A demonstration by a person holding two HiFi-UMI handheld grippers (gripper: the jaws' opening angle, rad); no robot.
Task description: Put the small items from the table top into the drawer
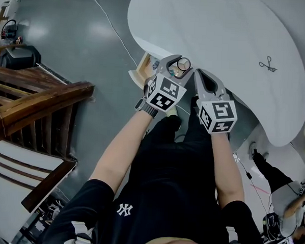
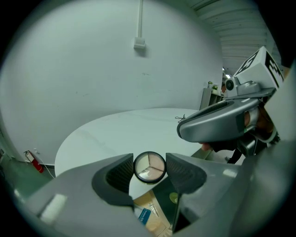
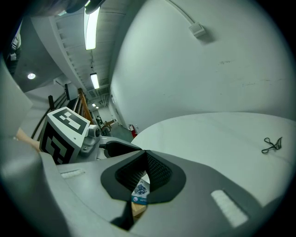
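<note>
My left gripper (image 1: 182, 63) is shut on a small round compact (image 2: 149, 167) with a clear lid, also seen as the compact (image 1: 183, 64) at the near edge of the white round table (image 1: 223, 36). It hangs above the open wooden drawer (image 1: 143, 68), which holds a blue packet (image 2: 144, 216) and a dark green item (image 2: 169, 198). My right gripper (image 1: 196, 73) is just to the right of the left one, shut with nothing between its jaws (image 3: 145, 153). A small black clip (image 1: 267, 64) lies on the table top at the far right, the clip (image 3: 272, 144).
A wooden stair railing (image 1: 36, 107) stands to the left over a grey floor. A white cable (image 1: 109, 25) runs across the floor to the table. Bags and gear (image 1: 284, 192) lie at the lower right. A white wall (image 2: 115, 60) is behind the table.
</note>
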